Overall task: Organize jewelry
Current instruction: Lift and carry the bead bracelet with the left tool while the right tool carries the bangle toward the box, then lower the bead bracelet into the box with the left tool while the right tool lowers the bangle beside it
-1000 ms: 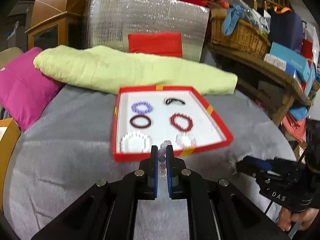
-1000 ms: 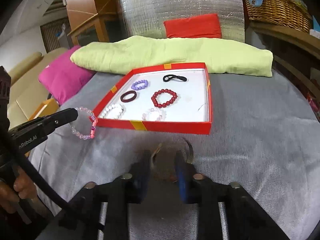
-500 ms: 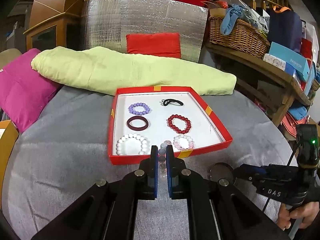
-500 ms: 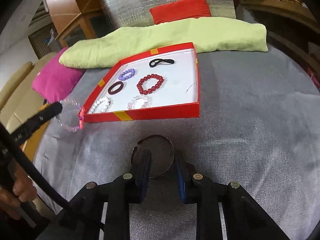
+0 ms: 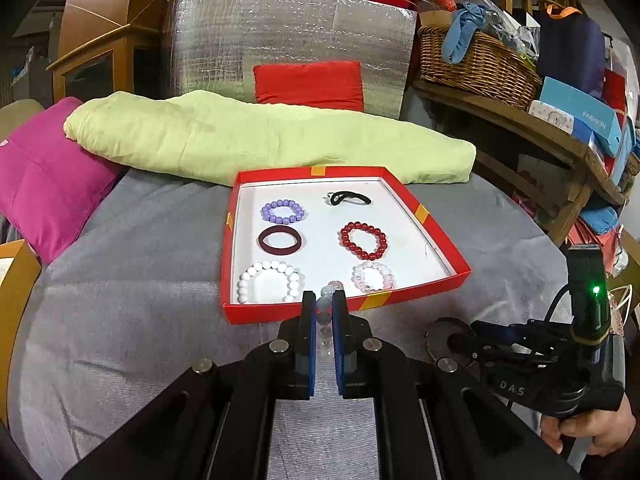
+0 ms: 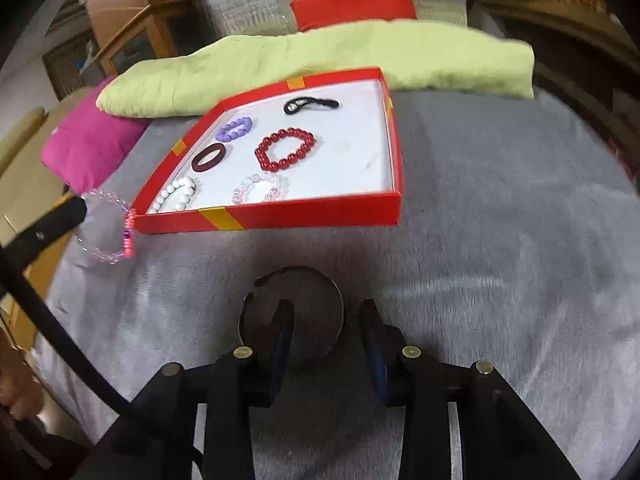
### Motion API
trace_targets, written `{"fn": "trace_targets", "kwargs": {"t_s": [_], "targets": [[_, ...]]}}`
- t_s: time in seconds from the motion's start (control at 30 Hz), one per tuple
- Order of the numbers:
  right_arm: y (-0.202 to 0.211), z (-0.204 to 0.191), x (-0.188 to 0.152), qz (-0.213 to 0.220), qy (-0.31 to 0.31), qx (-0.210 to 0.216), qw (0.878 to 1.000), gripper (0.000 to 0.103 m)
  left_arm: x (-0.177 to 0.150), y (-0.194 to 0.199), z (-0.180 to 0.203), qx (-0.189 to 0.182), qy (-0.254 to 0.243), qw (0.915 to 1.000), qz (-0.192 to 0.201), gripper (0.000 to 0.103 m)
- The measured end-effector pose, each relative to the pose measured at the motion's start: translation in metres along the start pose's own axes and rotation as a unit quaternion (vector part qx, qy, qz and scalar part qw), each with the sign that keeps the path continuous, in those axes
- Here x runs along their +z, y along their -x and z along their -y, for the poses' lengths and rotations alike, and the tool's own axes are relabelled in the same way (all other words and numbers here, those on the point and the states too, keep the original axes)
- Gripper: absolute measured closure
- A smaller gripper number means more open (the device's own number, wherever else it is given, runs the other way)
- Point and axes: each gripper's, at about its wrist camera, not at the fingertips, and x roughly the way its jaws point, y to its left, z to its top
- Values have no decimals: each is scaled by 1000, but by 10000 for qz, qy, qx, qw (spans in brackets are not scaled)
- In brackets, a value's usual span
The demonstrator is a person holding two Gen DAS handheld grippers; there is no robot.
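A red tray (image 5: 423, 216) (image 6: 304, 215) with a white floor lies on the grey cloth and holds several bracelets. My left gripper (image 5: 324, 304) is shut on a clear pink bead bracelet (image 5: 328, 294) (image 6: 108, 228), held just in front of the tray's near rim. My right gripper (image 6: 326, 316) has its jaws spread, with a thin metal bangle (image 6: 294, 312) (image 5: 444, 338) around its left finger, low over the cloth right of the left gripper.
A lime green cushion (image 5: 256, 136) lies behind the tray, a magenta pillow (image 5: 44, 172) at the left. A silver foil panel (image 5: 288, 48) and red cushion (image 5: 310, 80) stand behind. A wooden shelf with a wicker basket (image 5: 476, 64) is at the right.
My right gripper has opened wider and dropped closer to the cloth, the bangle now round its left finger. My left gripper holds the bead bracelet almost still before the tray.
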Motion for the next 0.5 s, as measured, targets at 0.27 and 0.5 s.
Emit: {"fn": "trace_targets", "kwargs": {"t_s": [0.27,0.5], "targets": [[8,-9,0,187,184,-66,9996,99,2,3,-2,103,31,9999,64,95],[37,-10,12,760,-44,332,9965,99,6,0,-3,272,28,9996,74,95]]}}
